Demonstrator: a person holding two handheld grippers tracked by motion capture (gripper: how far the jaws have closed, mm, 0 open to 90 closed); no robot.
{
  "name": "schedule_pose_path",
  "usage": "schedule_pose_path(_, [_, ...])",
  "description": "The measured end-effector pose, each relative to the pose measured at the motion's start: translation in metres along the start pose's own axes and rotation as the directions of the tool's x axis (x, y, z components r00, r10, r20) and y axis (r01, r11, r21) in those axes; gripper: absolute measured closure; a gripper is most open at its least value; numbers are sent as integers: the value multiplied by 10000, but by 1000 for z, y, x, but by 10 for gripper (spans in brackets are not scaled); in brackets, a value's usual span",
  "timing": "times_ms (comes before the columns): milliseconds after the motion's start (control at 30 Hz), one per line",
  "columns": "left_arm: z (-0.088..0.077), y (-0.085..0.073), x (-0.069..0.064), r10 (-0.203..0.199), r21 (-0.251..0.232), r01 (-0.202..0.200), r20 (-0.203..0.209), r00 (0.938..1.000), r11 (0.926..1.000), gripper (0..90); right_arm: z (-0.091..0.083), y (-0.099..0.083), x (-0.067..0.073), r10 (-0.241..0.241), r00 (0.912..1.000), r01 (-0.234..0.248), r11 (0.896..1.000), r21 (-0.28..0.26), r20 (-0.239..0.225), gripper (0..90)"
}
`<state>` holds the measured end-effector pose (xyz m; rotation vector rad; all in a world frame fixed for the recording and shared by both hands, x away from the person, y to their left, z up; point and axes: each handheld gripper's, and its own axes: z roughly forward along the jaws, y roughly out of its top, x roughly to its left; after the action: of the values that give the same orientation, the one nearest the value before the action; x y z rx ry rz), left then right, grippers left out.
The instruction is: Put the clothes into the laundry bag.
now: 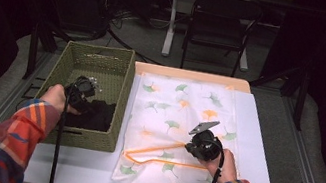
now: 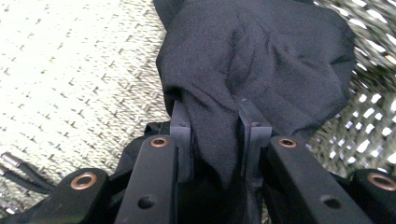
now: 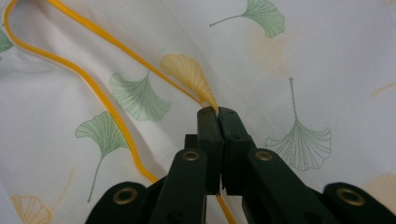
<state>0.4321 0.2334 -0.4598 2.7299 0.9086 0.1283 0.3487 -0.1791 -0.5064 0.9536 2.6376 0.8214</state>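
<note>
Inside the basket (image 1: 68, 62), black cloth (image 2: 252, 60) is seen clamped by the left tongs (image 2: 212, 119) up close, while the right tongs (image 3: 217, 112) are shown pinched on the leaf-print bag (image 3: 289, 51).

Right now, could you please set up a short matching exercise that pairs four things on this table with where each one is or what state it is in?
Things:
1. black garment
2. woven basket
3. leaf-print cloth
4. right gripper

Places or states:
A. spread flat over the white board
B. shut on an orange-edged fold of the cloth
C. standing at the left of the table
D. bunched between the left gripper's jaws, inside the basket

Pairs: 1-D, 2-C, 3-A, 4-B
</note>
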Motion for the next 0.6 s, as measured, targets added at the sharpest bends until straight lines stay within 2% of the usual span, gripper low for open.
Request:
schedule_pose_path(67, [0, 1, 4, 35, -48, -35, -60, 10000, 10000, 722, 1, 0, 1, -3, 10000, 3, 10000, 39, -19, 890])
schedule_pose_path(100, [0, 1, 5, 183, 9, -183, -9, 9998, 9998, 710, 1, 0, 1, -2, 10000, 2, 10000, 29, -18, 891])
schedule_pose_path(167, [0, 1, 6, 280, 68, -280, 1, 9996, 9996, 653, 0, 0, 1, 26, 10000, -26, 10000, 25, -19, 891])
schedule_pose_path(200, [-1, 0, 6, 591, 64, -592, 170, 9981, 9982, 632, 0, 0, 1, 42, 10000, -42, 10000, 48, -32, 890])
schedule_pose_path(267, [-2, -3, 7, 503, 95, -507, 341, 9982, 9987, 511, 1, 0, 0, 41, 10000, -41, 10000, 27, -42, 890])
schedule_pose_path(300, [-2, -5, 8, 657, -9, -657, 486, 9967, 9978, 501, 1, 0, 0, 91, 9999, -91, 10000, 36, -72, 890])
schedule_pose_path(333, [-2, -7, 9, 605, -3, -606, 528, 9968, 9982, 490, 1, -1, -1, 80, 9999, -79, 10000, 33, -80, 891])
schedule_pose_path(400, [-1, -12, 10, 497, 128, -504, 517, 9974, 9986, 380, 1, -1, -1, 127, 9999, -126, 9999, 68, -95, 890])
schedule_pose_path(500, [2, -17, 10, 489, 308, -505, 523, 9974, 9982, 298, 0, -1, -1, 80, 9999, -79, 10000, 23, -63, 890])
schedule_pose_path(600, [6, -19, 12, 519, 556, -553, 607, 9968, 9969, 275, 1, -1, -1, 74, 9999, -74, 10000, 21, -78, 890])
